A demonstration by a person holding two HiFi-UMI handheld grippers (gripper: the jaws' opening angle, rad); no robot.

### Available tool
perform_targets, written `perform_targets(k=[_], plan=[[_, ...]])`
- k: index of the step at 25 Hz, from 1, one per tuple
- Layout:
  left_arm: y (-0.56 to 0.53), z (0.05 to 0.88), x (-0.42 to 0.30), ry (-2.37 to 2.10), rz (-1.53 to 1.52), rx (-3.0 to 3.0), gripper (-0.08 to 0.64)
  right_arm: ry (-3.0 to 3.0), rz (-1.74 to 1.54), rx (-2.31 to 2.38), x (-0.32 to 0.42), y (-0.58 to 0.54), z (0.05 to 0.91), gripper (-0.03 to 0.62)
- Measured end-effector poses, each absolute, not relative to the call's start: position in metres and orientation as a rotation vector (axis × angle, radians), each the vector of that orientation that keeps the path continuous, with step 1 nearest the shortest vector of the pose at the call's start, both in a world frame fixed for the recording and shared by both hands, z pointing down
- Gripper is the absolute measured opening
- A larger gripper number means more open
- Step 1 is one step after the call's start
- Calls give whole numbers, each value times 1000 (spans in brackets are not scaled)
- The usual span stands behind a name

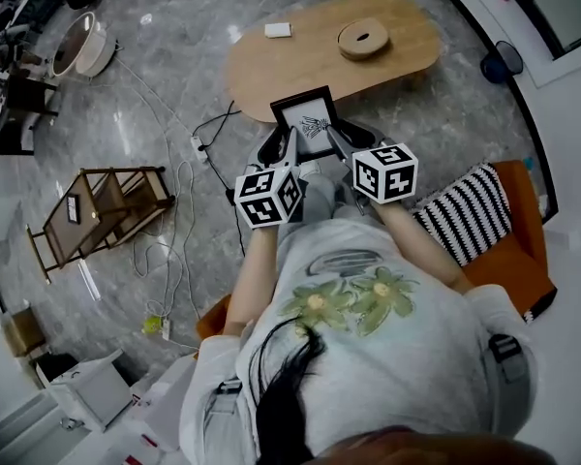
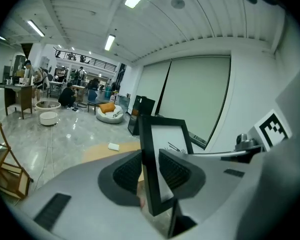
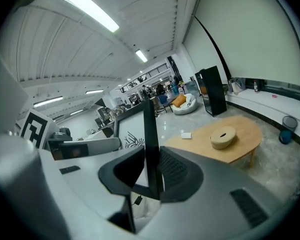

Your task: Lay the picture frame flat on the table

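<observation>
1. Status: picture frame (image 1: 310, 122) is not on the table yet. It is held in the air in front of the seated person, face toward the head camera, tilted and not flat.
2. L side: left gripper (image 1: 277, 147) is clamped on the frame's left edge. In the left gripper view the black border stands between the two ribbed pads (image 2: 127, 171), which press it from both sides.
3. R side: right gripper (image 1: 342, 141) grasps the frame's right edge in the same way, w/ the border squeezed between its pads (image 3: 172, 169).
4. Place: in the head view the frame's far edge shows at the near rim of the oval wooden table (image 1: 261, 71). Whether it is already over the tabletop or short of it, I cannot tell.
5. Tabletop: a round wooden box (image 1: 363, 39) and a small white item (image 1: 278, 30) lie at the far part. The near part is bare, so there is room, I judge.
6. Done: two-gripper grasp, frame up.
7. Left to do: bring the frame over the bare part, tilt it flat, lower it until the back rests, then open both grippers. I judge approx. the first half is done.
</observation>
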State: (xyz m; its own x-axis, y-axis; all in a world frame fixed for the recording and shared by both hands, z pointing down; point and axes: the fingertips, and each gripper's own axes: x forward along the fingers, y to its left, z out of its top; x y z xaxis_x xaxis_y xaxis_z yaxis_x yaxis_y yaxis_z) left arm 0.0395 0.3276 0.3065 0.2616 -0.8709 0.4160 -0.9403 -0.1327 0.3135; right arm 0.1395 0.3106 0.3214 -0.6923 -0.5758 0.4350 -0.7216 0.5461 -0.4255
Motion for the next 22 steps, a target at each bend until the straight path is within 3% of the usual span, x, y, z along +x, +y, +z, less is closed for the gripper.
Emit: perform_targets(k=[22], plan=[[185,356,-14,-1461,262,1971,100,-2405,1062,1113,93,170,362,91]])
